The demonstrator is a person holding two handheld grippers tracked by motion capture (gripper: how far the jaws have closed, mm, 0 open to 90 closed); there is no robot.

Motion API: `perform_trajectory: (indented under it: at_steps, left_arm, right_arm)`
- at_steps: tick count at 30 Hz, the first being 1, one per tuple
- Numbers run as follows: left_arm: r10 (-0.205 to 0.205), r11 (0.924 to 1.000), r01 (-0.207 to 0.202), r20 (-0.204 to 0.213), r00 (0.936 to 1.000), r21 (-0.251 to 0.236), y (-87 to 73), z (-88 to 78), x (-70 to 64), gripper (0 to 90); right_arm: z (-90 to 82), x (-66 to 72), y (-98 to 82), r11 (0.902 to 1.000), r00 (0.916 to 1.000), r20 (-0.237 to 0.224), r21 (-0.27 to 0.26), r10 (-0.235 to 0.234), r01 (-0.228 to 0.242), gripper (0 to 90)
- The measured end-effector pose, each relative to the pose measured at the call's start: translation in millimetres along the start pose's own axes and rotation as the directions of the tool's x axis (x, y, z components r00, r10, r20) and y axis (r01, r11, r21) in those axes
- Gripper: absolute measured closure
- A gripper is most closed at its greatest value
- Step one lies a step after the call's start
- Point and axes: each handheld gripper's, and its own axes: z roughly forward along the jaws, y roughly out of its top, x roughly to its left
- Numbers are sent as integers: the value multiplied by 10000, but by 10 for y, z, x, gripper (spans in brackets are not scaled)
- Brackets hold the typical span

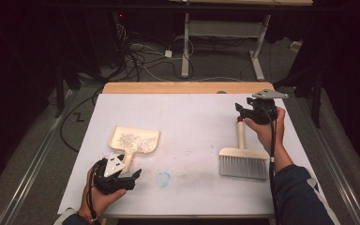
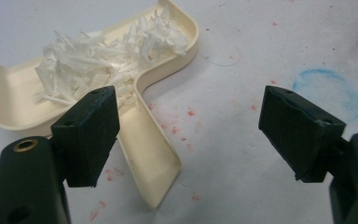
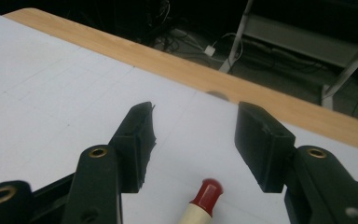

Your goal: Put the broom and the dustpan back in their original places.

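A: Where are the dustpan (image 1: pixel 133 142) and brush (image 1: pixel 243 158)?

B: Both lie on the bench (image 1: pixel 192 117). The left gripper (image 2: pixel 186 135) has jaws apart beside the dustpan handle; the right gripper (image 3: pixel 193 140) has jaws apart above the brush's red tip (image 3: pixel 206 191).

A: Advice?

B: I think: lift straight away, without touching the paper shreds (image 2: pixel 107 60).

One dustpan (image 1: pixel 134 140) (full), one brush (image 1: pixel 243 158)

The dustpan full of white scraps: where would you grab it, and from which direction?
Judging by its pose, by the flat handle, the bare strip that sticks out of the dustpan toward the person. Come from that near end with the left gripper, one jaw on each long edge. The tray holds loose paper shreds, so keep it level.
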Motion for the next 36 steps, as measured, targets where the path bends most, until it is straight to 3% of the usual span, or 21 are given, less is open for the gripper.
perform_trajectory:
  at_steps: [2,6,15,25,36]
  left_arm:
    - [73,9999,-74,-90,9999,-124,1,-4,-14,198]
    - [151,9998,-152,-50,9999,-156,4,-1,-25,197]
    - [502,9986,-503,61,9987,135,-24,39,-57,191]
    - [742,9972,-743,-32,9972,-93,-16,15,-84,185]
    - [888,9958,-889,-66,9960,-225,-16,3,-116,185]
  right_arm:
    - [-19,19,18,9996,9997,60,-129,-247,248,488]
    - [-43,57,29,9993,9995,-38,-221,-315,314,477]
    - [-151,191,-27,9958,9971,-247,-582,-722,706,443]
    - [-289,221,-148,9939,9977,-492,-1016,-475,423,369]
    - [-417,308,-214,9891,9968,-285,-1291,-752,709,253]
